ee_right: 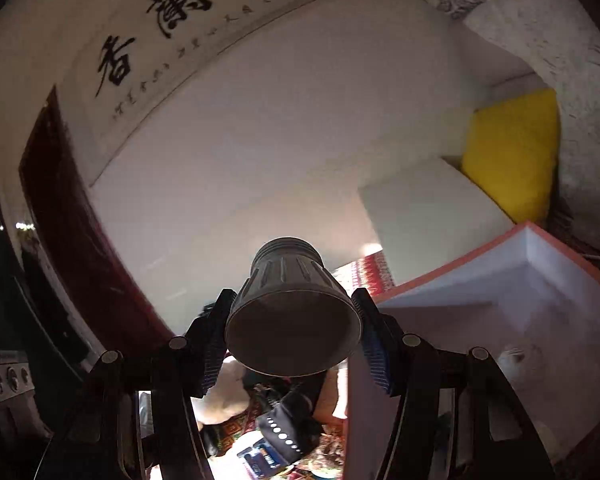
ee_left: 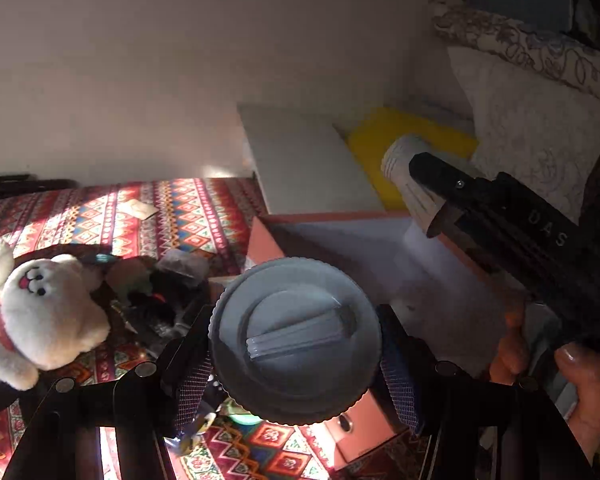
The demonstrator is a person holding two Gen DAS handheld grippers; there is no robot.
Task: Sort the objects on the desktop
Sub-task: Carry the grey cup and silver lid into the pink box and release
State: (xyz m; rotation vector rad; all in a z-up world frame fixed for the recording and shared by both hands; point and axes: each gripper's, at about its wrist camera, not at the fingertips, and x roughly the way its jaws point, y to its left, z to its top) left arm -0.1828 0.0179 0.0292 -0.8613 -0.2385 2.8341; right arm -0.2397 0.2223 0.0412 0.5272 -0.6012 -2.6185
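both sets of fingers were clamped on something. the left gripper (ee_left: 296, 354) pinched a round grey plastic lid with a ribbed edge and a raised bar handle (ee_left: 296, 340) by its rim, one mesh-padded finger (ee_left: 192, 384) on each side, its top face turned towards the camera. the right gripper (ee_right: 294, 336) squeezed a tapered grey ribbed plastic cup (ee_right: 288, 300) by its side wall, near the wide end, which faced the camera; the left view showed that same cup tilted and held in the air above the far corner of an open pink cardboard box with a pale lining (ee_left: 420, 256).

the lid hung over the near wall of that box, with the patterned red woven tablecloth (ee_left: 172, 208) beneath. a white plush bear (ee_left: 40, 312) and a dark heap of small clutter (ee_left: 160, 288) lay on the cloth to the left, apart from both grippers. a yellow cushion (ee_right: 512, 152) sat behind the box.

the risk lay in the grips, to my eye. the lid was caught only at its thin rim, so a slight twist could pivot it out of the pads and send it onto the cloth rather than into the box. the cup's taper could let it creep out between the pads if the squeeze eased. the two grippers were also working over one box, so a hasty move could knock them together.
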